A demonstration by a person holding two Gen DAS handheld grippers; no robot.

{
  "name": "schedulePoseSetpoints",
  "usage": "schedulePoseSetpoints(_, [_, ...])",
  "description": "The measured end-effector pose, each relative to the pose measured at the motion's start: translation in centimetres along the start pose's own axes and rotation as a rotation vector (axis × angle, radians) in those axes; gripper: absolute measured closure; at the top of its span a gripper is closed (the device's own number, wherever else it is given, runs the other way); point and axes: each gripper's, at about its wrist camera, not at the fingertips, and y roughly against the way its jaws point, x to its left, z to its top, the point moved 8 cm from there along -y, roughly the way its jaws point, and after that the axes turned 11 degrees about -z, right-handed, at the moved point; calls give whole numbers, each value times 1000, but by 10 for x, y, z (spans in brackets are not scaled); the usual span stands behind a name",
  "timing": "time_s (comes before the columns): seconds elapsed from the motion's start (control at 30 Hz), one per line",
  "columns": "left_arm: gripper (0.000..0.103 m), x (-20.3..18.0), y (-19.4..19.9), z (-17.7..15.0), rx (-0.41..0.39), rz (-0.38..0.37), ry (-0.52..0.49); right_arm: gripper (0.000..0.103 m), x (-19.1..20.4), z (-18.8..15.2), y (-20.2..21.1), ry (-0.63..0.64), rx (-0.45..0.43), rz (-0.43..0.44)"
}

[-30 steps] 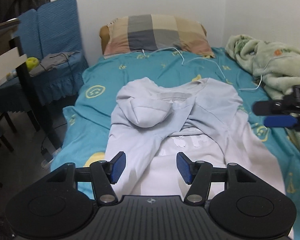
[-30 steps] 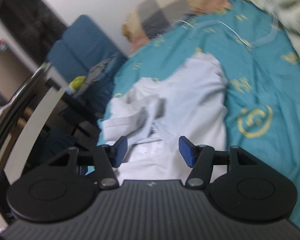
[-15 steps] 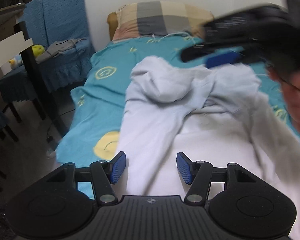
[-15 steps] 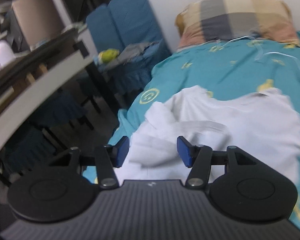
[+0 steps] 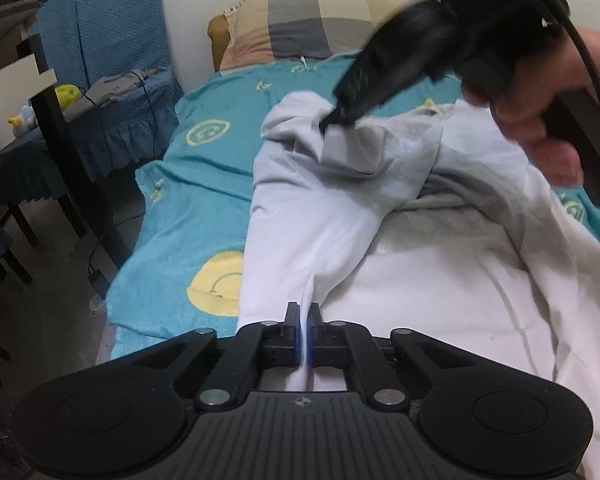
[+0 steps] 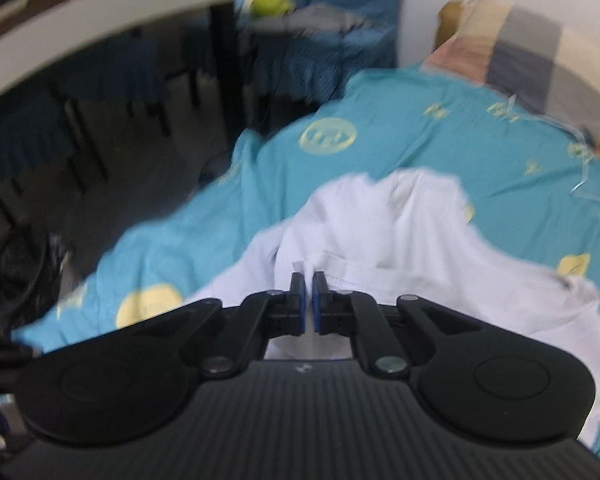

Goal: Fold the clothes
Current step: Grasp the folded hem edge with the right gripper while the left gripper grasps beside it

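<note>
both grippers have just been closing, each with cloth between its jaws, and the right gripper has swung across to the hoodie's far left corner since a second ago.

left wrist view: the left gripper is pinched narrow on a ridge of the sleeve running straight ahead of it. beyond it, up and right, the right gripper bites the bunched hood end. the hoodie lies ahead on the teal sheet. risk: the pinch is thin, so a pull could slip the cloth free.

right wrist view: the right gripper is clamped on a small fold at the white seam just ahead of its tips. the picture is blurred. risk: it may hold only one layer, so the fold would drag unevenly and bunch.
</note>
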Motion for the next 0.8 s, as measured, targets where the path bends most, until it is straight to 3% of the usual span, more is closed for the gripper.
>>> schedulePoseSetpoints(0.2, [101,-15,15,2,-17,-60,-8,97,-81,25,12,-341,-146,-114])
schedulePoseSetpoints(0.37, [101,-29,6,-5,11,-114,-19,97,-138,-17,-38,-597,-78,-247])
schedulePoseSetpoints(0.57, [101,-24,-11,-13,40,-129,15,97,-153,-57,-88,-688,-41,-229])
schedulePoseSetpoints(0.8, [98,-22,-13,-10,41,-142,59,95,-149,-53,-43,-672,-77,-190])
